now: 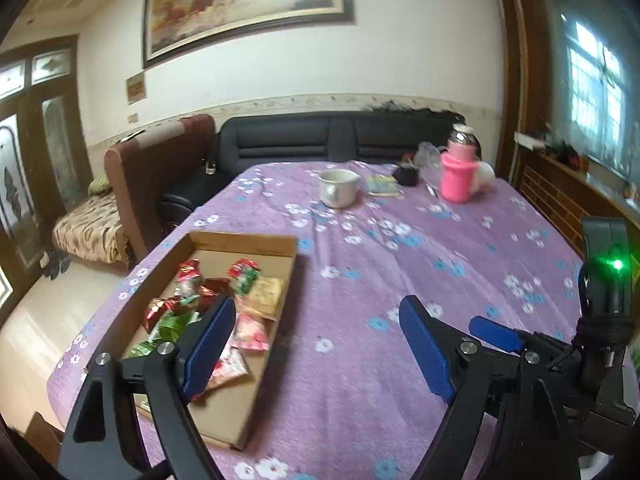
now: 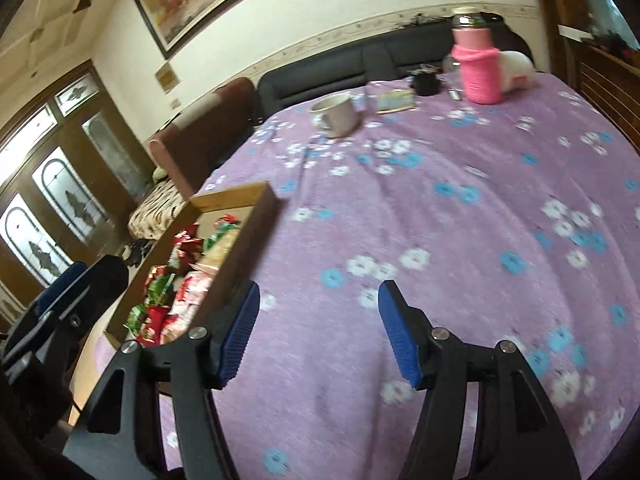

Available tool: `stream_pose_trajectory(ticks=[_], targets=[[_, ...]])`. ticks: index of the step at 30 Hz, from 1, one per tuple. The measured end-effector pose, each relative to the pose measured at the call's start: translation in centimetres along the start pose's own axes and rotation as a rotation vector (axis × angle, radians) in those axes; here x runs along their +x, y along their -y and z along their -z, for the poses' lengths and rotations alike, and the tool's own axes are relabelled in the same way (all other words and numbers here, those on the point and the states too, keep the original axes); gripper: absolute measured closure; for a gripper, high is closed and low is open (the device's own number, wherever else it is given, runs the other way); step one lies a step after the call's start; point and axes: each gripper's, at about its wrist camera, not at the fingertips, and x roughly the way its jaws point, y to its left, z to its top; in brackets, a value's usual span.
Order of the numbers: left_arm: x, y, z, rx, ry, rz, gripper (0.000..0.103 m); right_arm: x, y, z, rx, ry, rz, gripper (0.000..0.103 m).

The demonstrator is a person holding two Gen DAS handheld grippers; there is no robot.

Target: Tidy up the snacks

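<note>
A shallow cardboard box (image 1: 244, 240) lies on the left of the purple flowered tablecloth (image 1: 400, 248). Several red, green and pale snack packets (image 1: 208, 296) are piled inside it. My left gripper (image 1: 318, 344) is open above the cloth. Its left finger hangs over the box's near end, its right finger over bare cloth, with nothing between them. In the right wrist view my right gripper (image 2: 320, 336) is also open and empty over bare cloth, just right of the box (image 2: 248, 248) and its snacks (image 2: 176, 280). Each view shows a blue finger (image 1: 496, 334) (image 2: 60, 286) of the other gripper.
At the table's far end stand a white mug (image 1: 338, 188), a pink bottle (image 1: 456, 176), a small booklet (image 1: 383, 186) and a black object (image 1: 406, 176). A dark sofa (image 1: 320, 140) sits behind the table. The table edge drops off left of the box.
</note>
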Motion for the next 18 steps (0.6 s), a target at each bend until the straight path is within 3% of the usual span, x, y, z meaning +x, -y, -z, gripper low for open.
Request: stream_pose_trajectory(ticks=[6, 18], targets=[[-0.7, 1.5, 0.7, 0.013, -0.033, 0.01, 0.019, -1.6, 2.2, 0.7, 0.051, 0.009, -0.005, 0.036], [-0.6, 2.4, 1.3, -0.004, -0.05, 0.024, 0.019, -1.4, 3.0, 1.4, 0.061, 0.008, 0.021, 0.035]])
